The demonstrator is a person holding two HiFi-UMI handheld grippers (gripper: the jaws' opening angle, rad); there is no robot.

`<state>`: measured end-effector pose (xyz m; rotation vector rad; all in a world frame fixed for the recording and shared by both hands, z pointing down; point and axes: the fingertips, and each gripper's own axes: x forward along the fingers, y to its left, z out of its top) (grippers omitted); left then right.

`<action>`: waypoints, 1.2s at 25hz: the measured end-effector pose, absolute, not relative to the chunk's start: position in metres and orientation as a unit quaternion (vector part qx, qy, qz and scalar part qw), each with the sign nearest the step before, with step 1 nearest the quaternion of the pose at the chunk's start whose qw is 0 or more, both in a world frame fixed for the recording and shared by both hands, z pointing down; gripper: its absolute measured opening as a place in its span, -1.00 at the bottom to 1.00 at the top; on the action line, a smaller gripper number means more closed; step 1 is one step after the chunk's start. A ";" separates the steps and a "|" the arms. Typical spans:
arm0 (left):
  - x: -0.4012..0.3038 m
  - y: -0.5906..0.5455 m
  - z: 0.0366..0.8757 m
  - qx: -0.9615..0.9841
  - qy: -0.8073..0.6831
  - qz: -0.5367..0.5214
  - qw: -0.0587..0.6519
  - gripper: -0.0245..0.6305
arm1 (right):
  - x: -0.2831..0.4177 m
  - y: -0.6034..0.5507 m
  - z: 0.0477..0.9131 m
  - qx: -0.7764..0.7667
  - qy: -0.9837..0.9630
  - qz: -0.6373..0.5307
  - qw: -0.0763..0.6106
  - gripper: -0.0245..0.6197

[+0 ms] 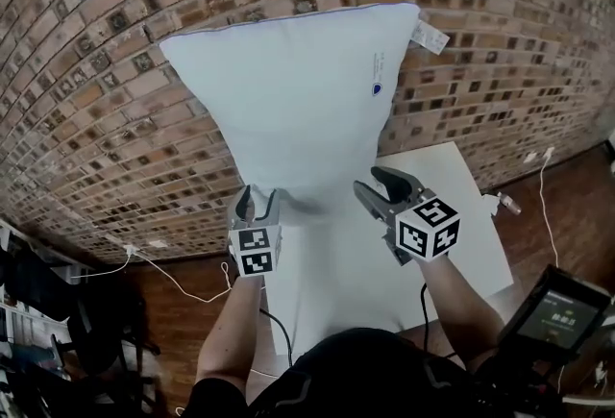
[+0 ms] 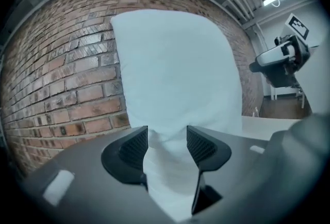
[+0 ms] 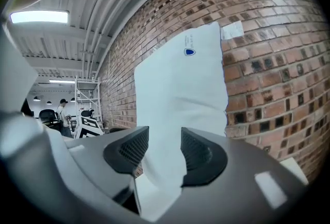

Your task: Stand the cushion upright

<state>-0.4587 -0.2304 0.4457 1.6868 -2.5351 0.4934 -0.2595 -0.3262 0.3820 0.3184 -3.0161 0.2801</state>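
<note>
The white cushion (image 1: 298, 99) stands upright on the white table (image 1: 452, 214), leaning back against the brick wall. It has a small blue logo and a white tag (image 1: 430, 36) at its top right corner. My left gripper (image 1: 258, 197) hovers at the cushion's lower left corner, and the right gripper (image 1: 380, 185) at its lower right. In the left gripper view the cushion (image 2: 175, 73) rises just beyond the left gripper (image 2: 167, 140), whose pads do not press on it. The right gripper view shows the same: the cushion (image 3: 180, 89) beyond the parted right gripper (image 3: 164, 140).
The brick wall (image 1: 115, 70) runs behind the table. Cables (image 1: 173, 277) lie on the wooden floor to the left. A dark device with a screen (image 1: 562, 310) stands at the lower right. A scaffold (image 3: 85, 99) stands far back in the hall.
</note>
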 end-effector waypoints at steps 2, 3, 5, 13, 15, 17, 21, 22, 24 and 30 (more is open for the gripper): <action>-0.446 -0.223 0.438 0.564 -0.813 0.140 0.021 -0.27 | -0.260 -0.320 0.384 0.107 -0.989 0.092 0.052 -0.31; -0.439 -0.219 0.435 0.571 -0.811 0.128 0.022 -0.30 | -0.259 -0.318 0.385 0.110 -0.988 0.093 0.053 -0.31; -0.425 -0.212 0.427 0.583 -0.805 0.108 0.019 -0.34 | -0.259 -0.314 0.387 0.115 -0.987 0.097 0.053 -0.33; -0.378 -0.175 0.391 0.631 -0.775 0.043 -0.019 -0.65 | -0.257 -0.286 0.387 0.138 -0.984 0.098 0.054 -0.38; -0.370 -0.166 0.389 0.640 -0.768 0.026 -0.015 -0.83 | -0.254 -0.280 0.390 0.149 -0.982 0.100 0.057 -0.40; -0.361 -0.158 0.390 0.651 -0.759 0.007 -0.004 -0.92 | -0.245 -0.272 0.393 0.161 -0.979 0.106 0.059 -0.42; -0.345 -0.149 0.392 0.664 -0.748 0.003 0.006 -0.92 | -0.230 -0.257 0.392 0.171 -0.978 0.107 0.058 -0.53; -0.340 -0.146 0.393 0.664 -0.748 0.006 0.009 -0.92 | -0.226 -0.253 0.391 0.171 -0.978 0.108 0.057 -0.58; -0.327 -0.138 0.396 0.662 -0.750 0.012 0.013 -0.92 | -0.215 -0.246 0.391 0.168 -0.978 0.112 0.053 -0.65; -0.290 -0.122 0.392 0.643 -0.765 0.016 0.022 -0.92 | -0.176 -0.229 0.385 0.148 -0.980 0.127 0.037 -0.88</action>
